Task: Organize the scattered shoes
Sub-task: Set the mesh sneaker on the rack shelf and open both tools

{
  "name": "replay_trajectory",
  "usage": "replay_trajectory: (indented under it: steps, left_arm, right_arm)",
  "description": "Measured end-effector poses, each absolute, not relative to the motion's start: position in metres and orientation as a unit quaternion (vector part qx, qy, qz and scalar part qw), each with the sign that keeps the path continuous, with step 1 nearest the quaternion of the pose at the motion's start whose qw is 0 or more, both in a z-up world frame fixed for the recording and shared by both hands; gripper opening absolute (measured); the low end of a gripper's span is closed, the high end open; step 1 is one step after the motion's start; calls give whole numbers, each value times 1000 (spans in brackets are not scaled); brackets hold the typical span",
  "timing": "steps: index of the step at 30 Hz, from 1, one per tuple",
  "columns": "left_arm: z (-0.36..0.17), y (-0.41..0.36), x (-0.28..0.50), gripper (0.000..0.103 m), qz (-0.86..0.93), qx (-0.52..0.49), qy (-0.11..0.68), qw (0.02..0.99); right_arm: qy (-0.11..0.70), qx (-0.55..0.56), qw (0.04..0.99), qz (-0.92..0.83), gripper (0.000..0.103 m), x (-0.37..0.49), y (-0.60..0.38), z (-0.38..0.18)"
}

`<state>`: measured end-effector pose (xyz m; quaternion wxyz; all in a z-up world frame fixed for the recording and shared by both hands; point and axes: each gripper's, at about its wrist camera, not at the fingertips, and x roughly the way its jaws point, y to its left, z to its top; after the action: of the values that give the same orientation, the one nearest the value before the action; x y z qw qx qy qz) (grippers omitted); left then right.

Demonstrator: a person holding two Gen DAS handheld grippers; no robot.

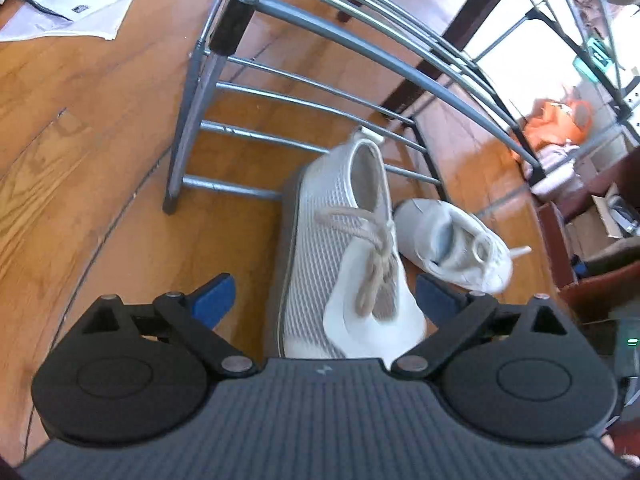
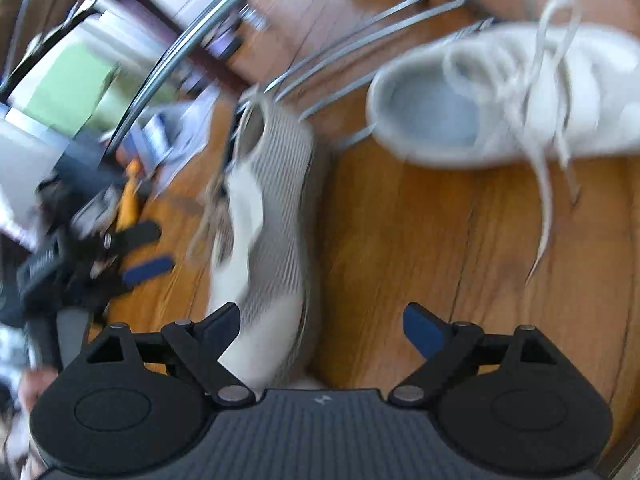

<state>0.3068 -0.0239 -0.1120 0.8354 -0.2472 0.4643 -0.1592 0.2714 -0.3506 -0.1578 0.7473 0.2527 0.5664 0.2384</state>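
A grey-and-white mesh sneaker (image 1: 320,248) lies on its side on the wooden floor, its heel against the lowest bars of a metal rack. My left gripper (image 1: 326,296) is open and straddles its toe end, with neither blue pad pressing on it. A white lace-up sneaker (image 1: 452,240) lies just to the right of it. In the blurred right wrist view, the mesh sneaker (image 2: 272,220) runs up from beside the left finger of my open right gripper (image 2: 324,324). Only bare floor lies between its fingers. The white sneaker (image 2: 500,100) lies further off at the upper right, laces trailing.
The grey metal shoe rack (image 1: 256,92) stands right behind the shoes, its bars bare. Papers (image 1: 80,4) lie on the floor at the far left. Dark wooden furniture legs (image 1: 460,24), an orange item (image 1: 560,120) and a cardboard box (image 1: 608,216) crowd the right side.
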Motion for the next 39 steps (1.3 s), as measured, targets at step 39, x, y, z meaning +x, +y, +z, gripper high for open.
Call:
replay_trajectory:
  steps: [39]
  left_arm:
    - [-130, -30, 339, 103, -120, -251, 446, 851]
  right_arm:
    - [468, 259, 832, 149, 73, 371, -309, -171]
